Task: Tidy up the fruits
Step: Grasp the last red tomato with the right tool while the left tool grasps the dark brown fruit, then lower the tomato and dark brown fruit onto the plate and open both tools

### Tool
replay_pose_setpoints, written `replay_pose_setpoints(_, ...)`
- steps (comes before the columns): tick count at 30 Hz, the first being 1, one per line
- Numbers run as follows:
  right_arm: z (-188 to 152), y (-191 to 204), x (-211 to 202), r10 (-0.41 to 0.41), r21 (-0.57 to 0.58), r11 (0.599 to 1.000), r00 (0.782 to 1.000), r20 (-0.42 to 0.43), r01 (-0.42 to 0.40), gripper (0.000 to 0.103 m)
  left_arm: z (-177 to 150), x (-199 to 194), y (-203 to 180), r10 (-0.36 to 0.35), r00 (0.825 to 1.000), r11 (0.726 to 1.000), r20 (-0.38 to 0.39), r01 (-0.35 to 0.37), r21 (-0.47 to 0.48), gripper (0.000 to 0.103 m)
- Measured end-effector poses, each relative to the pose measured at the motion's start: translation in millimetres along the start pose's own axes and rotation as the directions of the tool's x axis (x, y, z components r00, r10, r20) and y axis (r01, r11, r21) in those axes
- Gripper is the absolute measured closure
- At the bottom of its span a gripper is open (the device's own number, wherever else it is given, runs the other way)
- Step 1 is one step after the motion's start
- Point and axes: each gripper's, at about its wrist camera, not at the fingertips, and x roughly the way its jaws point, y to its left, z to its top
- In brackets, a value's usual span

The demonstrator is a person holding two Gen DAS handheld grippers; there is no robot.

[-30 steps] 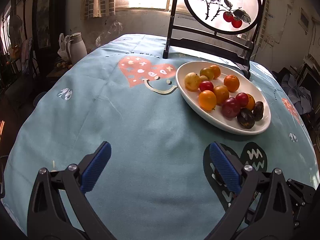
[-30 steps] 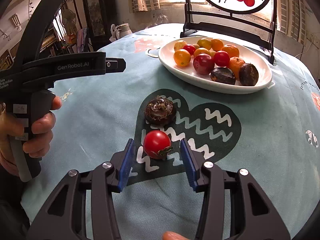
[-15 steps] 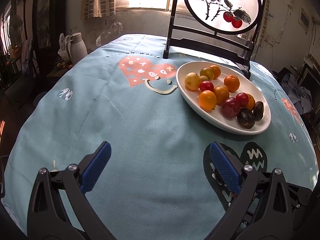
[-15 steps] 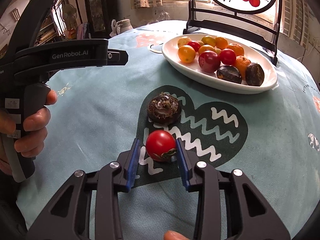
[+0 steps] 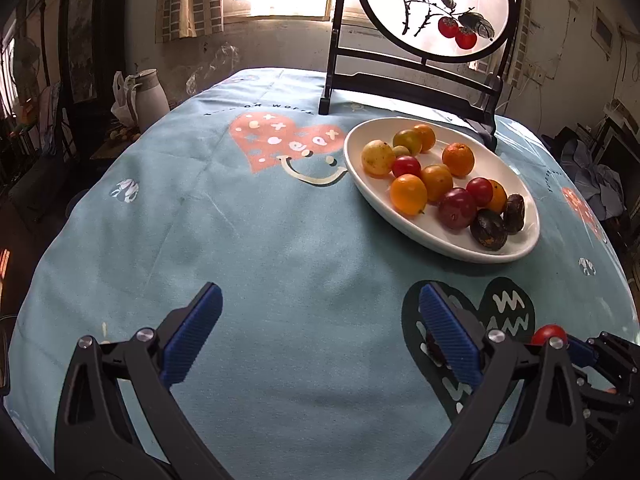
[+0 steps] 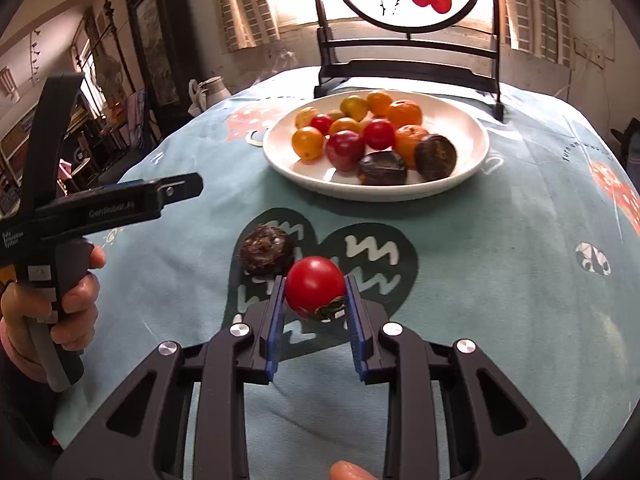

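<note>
My right gripper (image 6: 315,299) is shut on a red tomato (image 6: 315,287) and holds it a little above the blue tablecloth. A dark wrinkled fruit (image 6: 266,249) lies on the cloth just beyond it to the left. The white oval plate (image 6: 472,136) further back holds several orange, red, yellow and dark fruits. My left gripper (image 5: 320,328) is open and empty over the cloth. The plate (image 5: 496,160) is ahead of it to the right. The tomato (image 5: 548,333) shows at the left wrist view's right edge.
A dark wooden stand with a round painted panel (image 5: 434,4) stands behind the plate. A white jug (image 5: 148,98) stands off the table's far left edge. The left gripper's handle and hand (image 6: 60,240) are at the left of the right wrist view.
My right gripper's jaws have closed on the red tomato and lifted it off the cloth. The left gripper has not moved.
</note>
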Motion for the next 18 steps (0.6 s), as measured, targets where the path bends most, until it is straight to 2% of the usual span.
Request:
replay_pose_setpoints(2, 0, -10, -7, -0.02, 0.033, 0.999, 1.0, 0.016, 0.02, 0.074, -2, 0, -6, -0.029, 1.0, 0.999, -0.006, 0.029, 0.016, 0.002)
replay_pose_setpoints(5, 1, -23, -16, -0.032, 0.078, 0.997, 0.999, 0.039, 0.029, 0.074, -6, 3, -20, -0.113, 0.993, 0.993, -0.036, 0.114, 0.035, 0.002)
replay_pose_setpoints(8, 1, -32, -20, -0.047, 0.111, 0.993, 0.998, 0.045, 0.042, 0.074, -15, 3, -44, -0.179, 0.982, 0.976, -0.062, 0.185, 0.116, 0.003)
replay_pose_setpoints(14, -1, -36, -20, -0.043, 0.133, 0.99, 0.998, 0.037, 0.038, 0.074, -33, 0, -83, -0.193, 0.979, 0.93, -0.068, 0.205, 0.305, 0.011)
replay_pose_setpoints(17, -2, -35, -17, -0.044, 0.131, 0.991, 0.999, 0.024, 0.041, 0.074, -37, 7, -89, -0.171, 0.982, 0.928, -0.082, 0.189, 0.32, 0.015)
replay_pose_setpoints(18, -2, -35, -17, -0.043, 0.132, 0.99, 0.999, 0.022, 0.039, 0.074, -37, 9, -89, -0.169, 0.981, 0.928, -0.092, 0.19, 0.32, 0.022)
